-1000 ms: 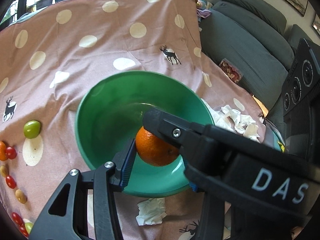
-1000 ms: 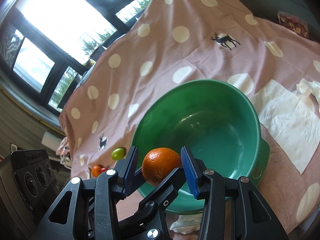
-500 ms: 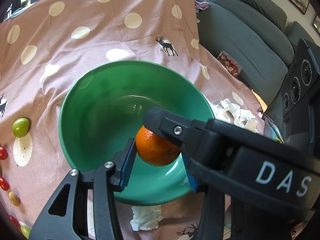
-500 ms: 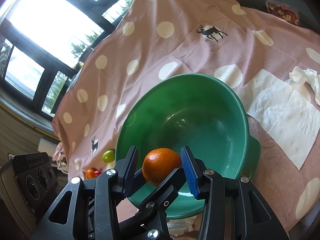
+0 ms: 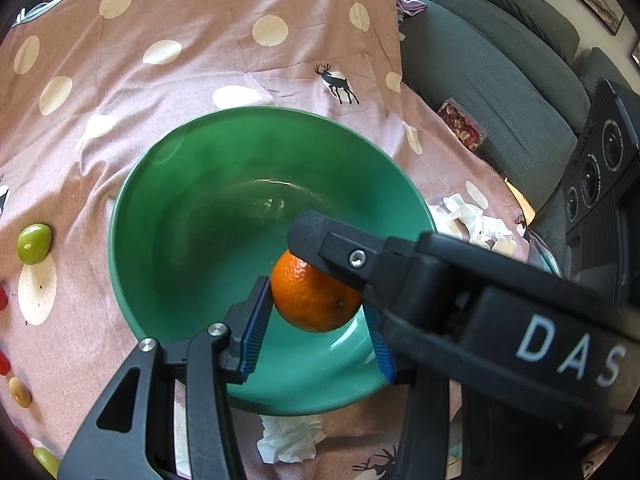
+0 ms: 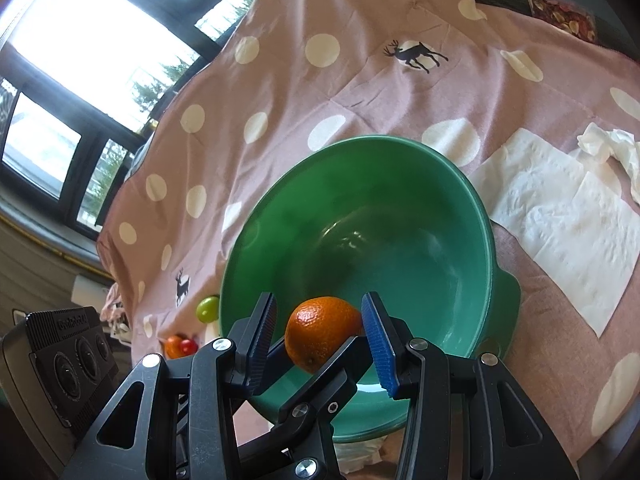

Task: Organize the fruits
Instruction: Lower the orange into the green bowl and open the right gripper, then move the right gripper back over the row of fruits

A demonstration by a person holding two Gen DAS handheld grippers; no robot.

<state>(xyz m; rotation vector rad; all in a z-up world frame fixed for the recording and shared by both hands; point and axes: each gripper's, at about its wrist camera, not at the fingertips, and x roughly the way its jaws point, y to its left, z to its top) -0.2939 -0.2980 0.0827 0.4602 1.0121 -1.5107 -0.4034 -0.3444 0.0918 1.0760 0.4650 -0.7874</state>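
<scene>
An orange (image 5: 312, 300) hangs just above the near inner side of a green bowl (image 5: 120, 208), which stands on a pink dotted cloth. My left gripper (image 5: 316, 302) is shut on it, with a blue pad pressed to either side. The right gripper's black finger (image 5: 320, 240) crosses in from the right and lies on top of the fruit. In the right wrist view my right gripper (image 6: 319, 308) brackets the same orange (image 6: 320, 332) with its pads against it. There the left gripper's fingers (image 6: 332, 364) cross below. The bowl (image 6: 484, 216) holds nothing else.
A green fruit (image 5: 34, 243) and small red and yellow fruits (image 5: 19, 392) lie on the cloth left of the bowl. Crumpled tissues (image 5: 290, 438) sit by its near rim, a flat paper towel (image 6: 560, 232) to its right. A grey sofa (image 5: 500, 80) stands beyond.
Both grippers stay clamped around the orange over the bowl. The views have only drifted slightly, so the small fruits sit nearer the left edge.
</scene>
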